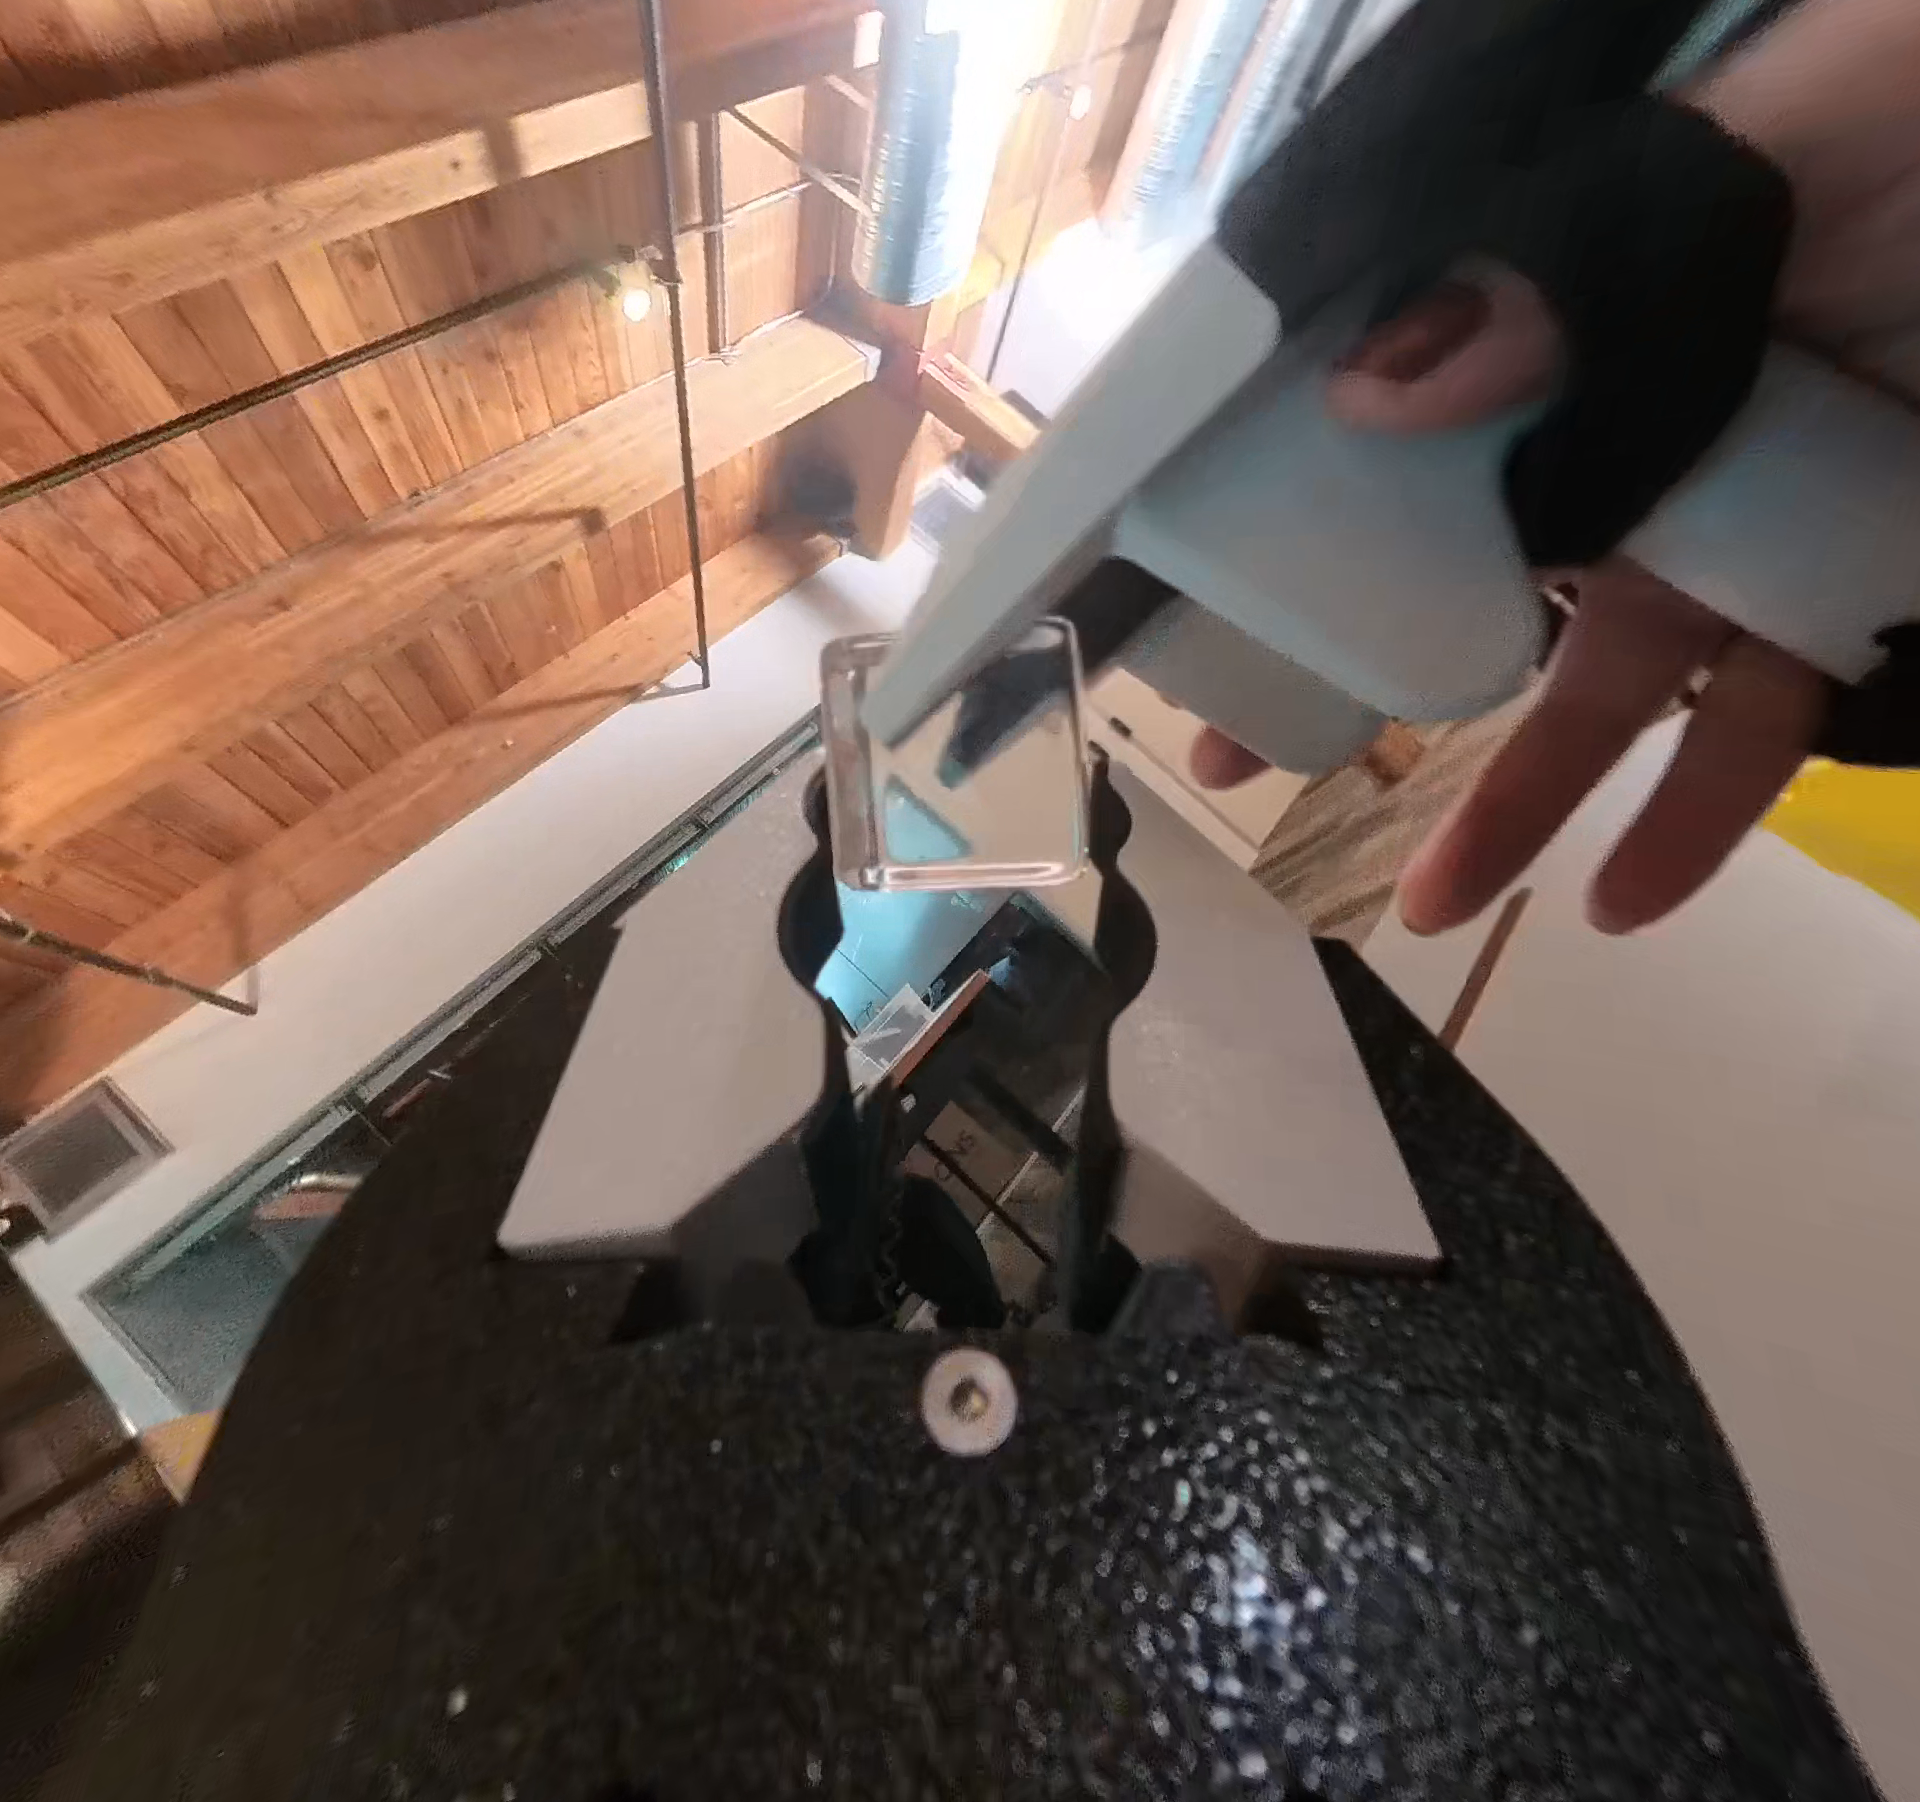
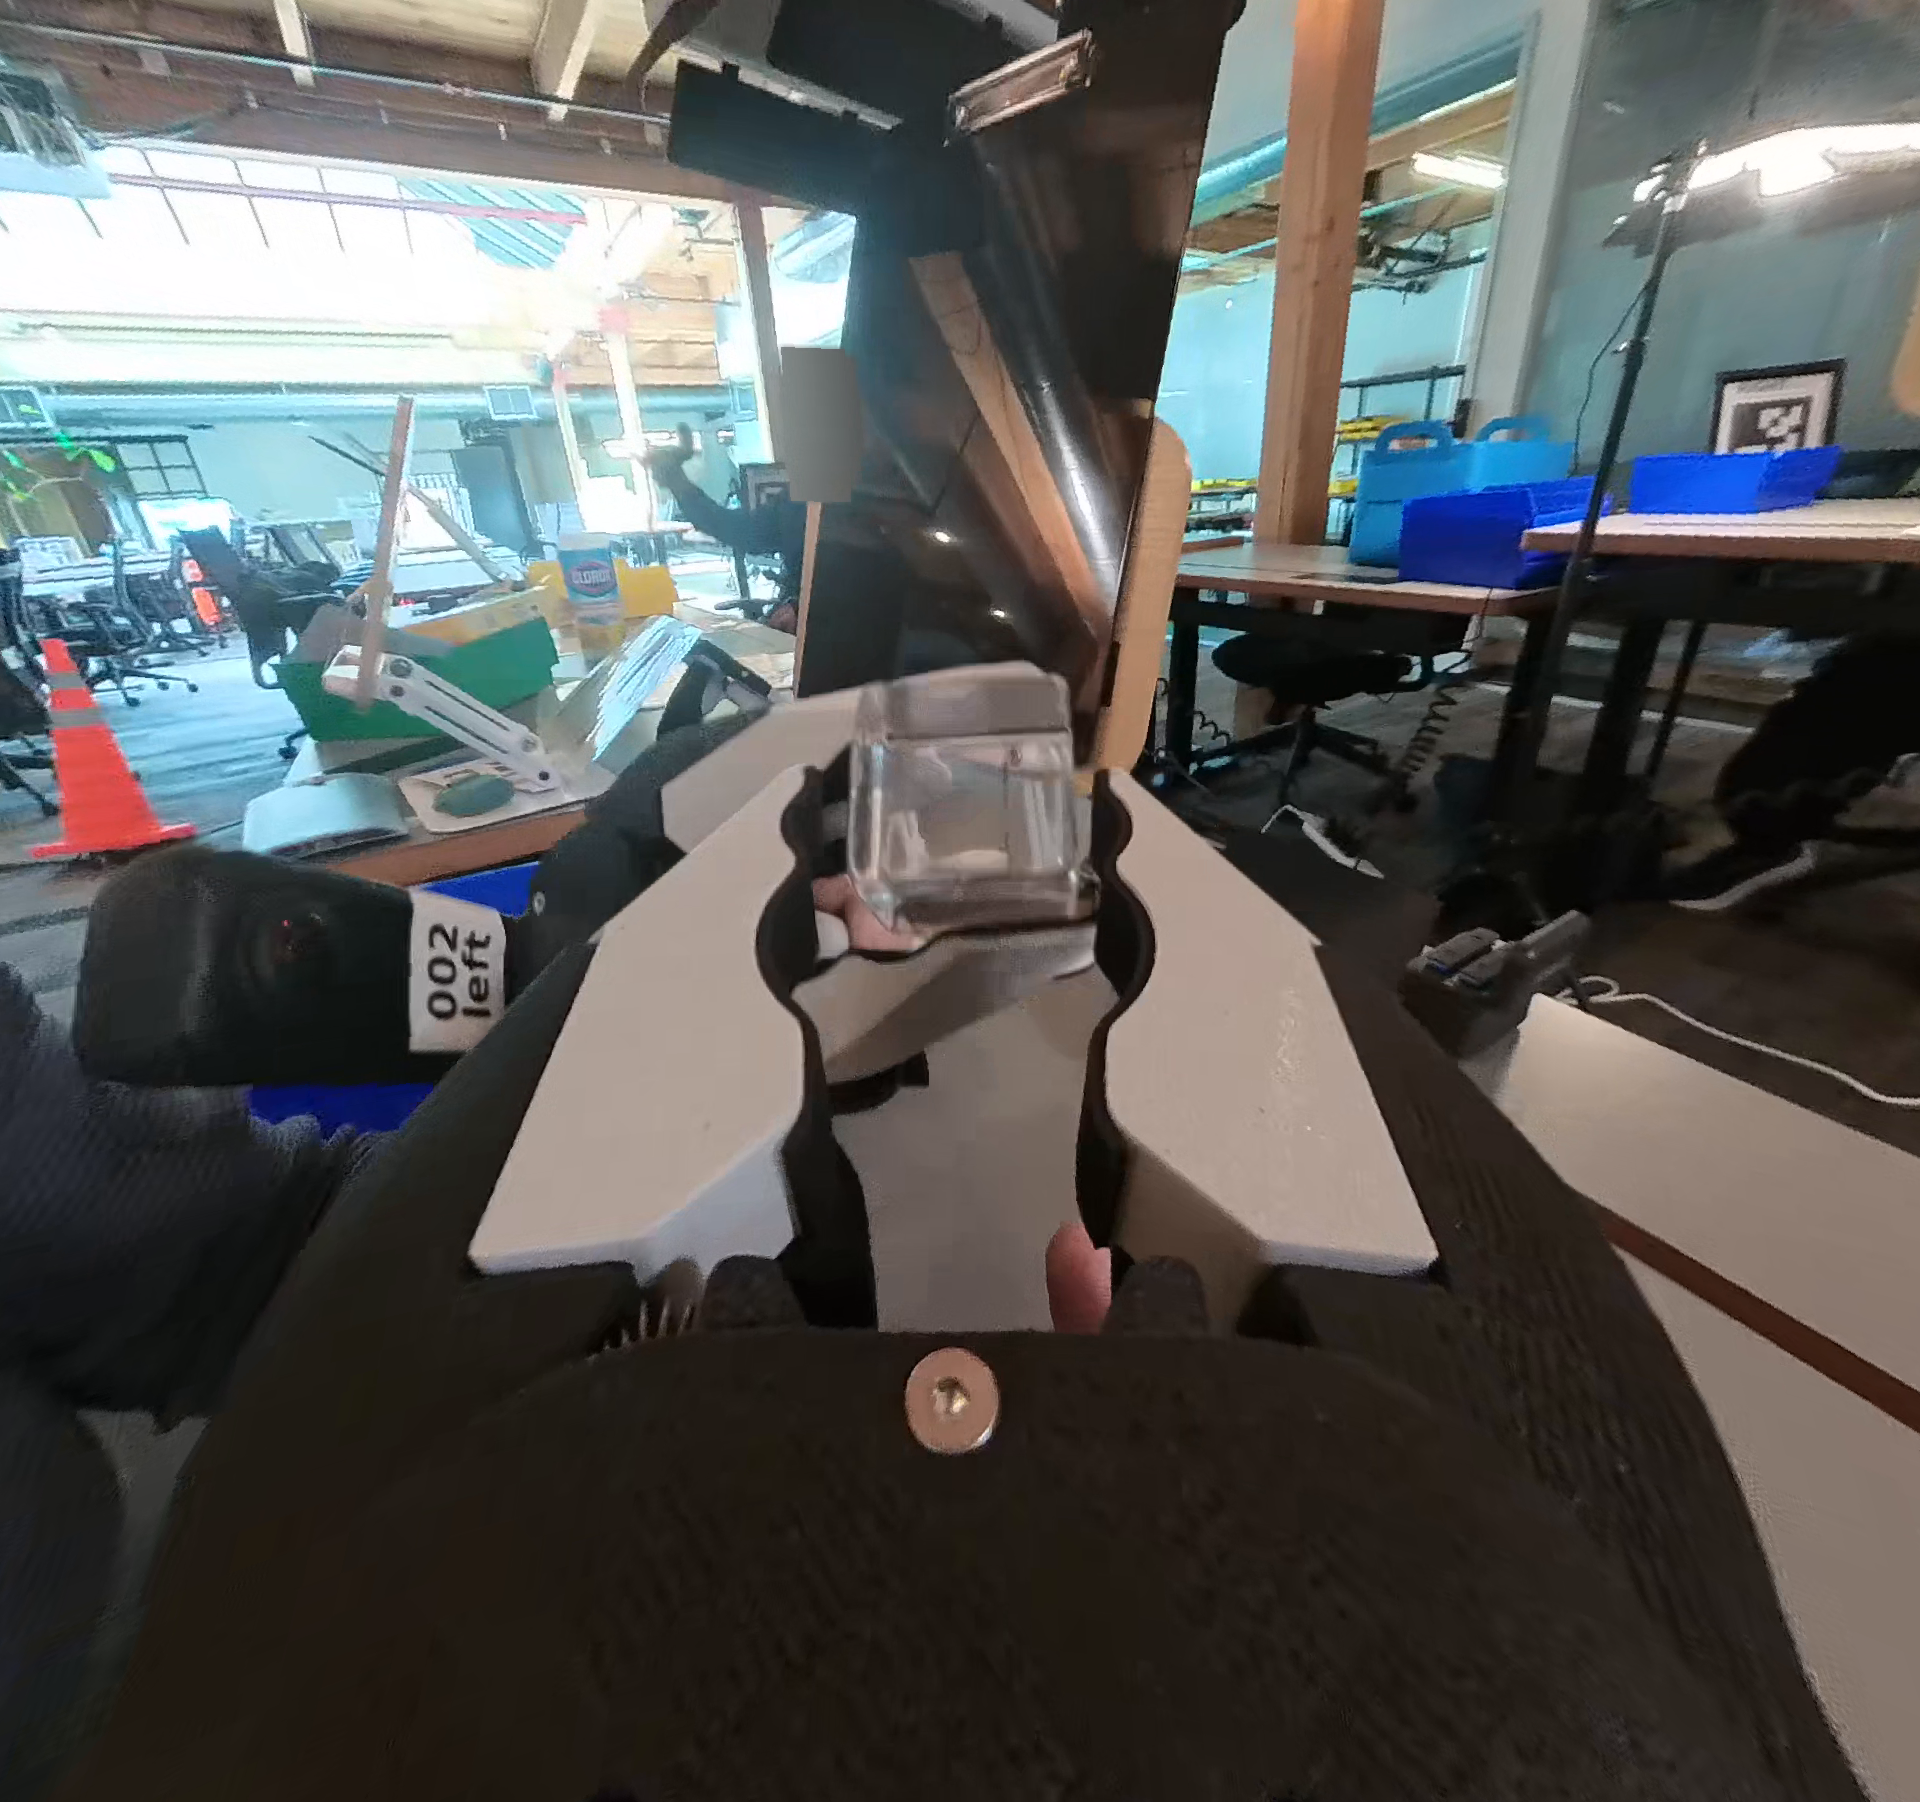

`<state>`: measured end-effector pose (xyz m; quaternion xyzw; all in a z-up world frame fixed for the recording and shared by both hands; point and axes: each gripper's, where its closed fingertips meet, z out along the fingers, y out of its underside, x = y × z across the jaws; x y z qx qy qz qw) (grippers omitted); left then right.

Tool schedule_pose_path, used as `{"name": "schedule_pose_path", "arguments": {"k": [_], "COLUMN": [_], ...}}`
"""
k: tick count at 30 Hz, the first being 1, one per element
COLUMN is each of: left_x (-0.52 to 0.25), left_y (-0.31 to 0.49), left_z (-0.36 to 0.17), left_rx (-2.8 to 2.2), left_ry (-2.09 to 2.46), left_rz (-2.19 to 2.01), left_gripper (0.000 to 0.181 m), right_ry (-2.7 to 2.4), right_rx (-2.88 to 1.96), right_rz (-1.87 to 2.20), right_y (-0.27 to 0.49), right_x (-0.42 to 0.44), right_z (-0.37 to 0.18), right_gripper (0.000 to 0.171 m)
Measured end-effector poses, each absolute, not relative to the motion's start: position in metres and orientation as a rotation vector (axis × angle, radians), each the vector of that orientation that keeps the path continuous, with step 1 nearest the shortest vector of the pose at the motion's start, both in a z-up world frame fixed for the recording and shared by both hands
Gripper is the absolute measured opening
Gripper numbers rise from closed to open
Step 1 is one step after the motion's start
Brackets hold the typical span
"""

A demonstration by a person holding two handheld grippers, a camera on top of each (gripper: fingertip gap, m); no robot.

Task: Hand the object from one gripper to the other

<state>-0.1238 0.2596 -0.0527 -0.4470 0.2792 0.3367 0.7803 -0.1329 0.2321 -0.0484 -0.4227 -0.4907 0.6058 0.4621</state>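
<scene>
A clear acrylic block sits between the fingertips of my left gripper, which is shut on it and points up at the ceiling. My right gripper is open, with its jaws on either side of the same block. The block touches its right finger and a small gap shows on the left. In the left wrist view, one pale finger of the right gripper crosses the block's top, and the hand on that gripper has its fingers spread. The left gripper's pale fingers show under the block.
A dark clipboard-like board stands just behind the block. Tables with blue bins and a light stand are to the right. A green bin and an orange cone are to the left. A white table edge lies below right.
</scene>
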Motion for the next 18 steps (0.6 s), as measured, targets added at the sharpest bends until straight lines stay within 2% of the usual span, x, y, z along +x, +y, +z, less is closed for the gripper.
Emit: {"name": "schedule_pose_path", "arguments": {"k": [1, 4, 7, 10, 12, 16, 18], "left_x": [-0.125, -0.126, -0.122, -0.125, -0.135, -0.160, -0.173], "left_y": [0.259, 0.258, 0.259, 0.266, 0.271, 0.264, 0.261], "left_z": [-0.051, -0.050, -0.051, -0.053, -0.055, -0.045, -0.042], "left_rx": [-0.969, -0.978, -0.996, -1.089, -1.150, -1.142, -1.170], "left_ry": [0.585, 0.582, 0.592, 0.562, 0.531, 0.443, 0.387], "left_rz": [0.718, 0.702, 0.610, 0.524, 0.543, 0.600, 0.576], "left_gripper": [0.045, 0.044, 0.044, 0.079, 0.089, 0.076, 0.076], "right_ry": [-1.213, -1.227, -1.222, -1.144, -1.062, -0.869, -0.795], "right_rx": [-1.052, -1.055, -1.071, -1.135, -1.218, -1.458, -1.585], "right_rz": [1.484, 1.473, 1.465, 1.329, 1.104, 0.503, 0.280], "right_y": [0.233, 0.232, 0.234, 0.258, 0.290, 0.371, 0.398], "right_x": [-0.133, -0.133, -0.131, -0.122, -0.107, -0.037, 0.007], "right_z": [-0.051, -0.052, -0.050, -0.050, -0.056, -0.082, -0.101], "right_gripper": [0.050, 0.042, 0.042, 0.042, 0.042, 0.041, 0.041]}}
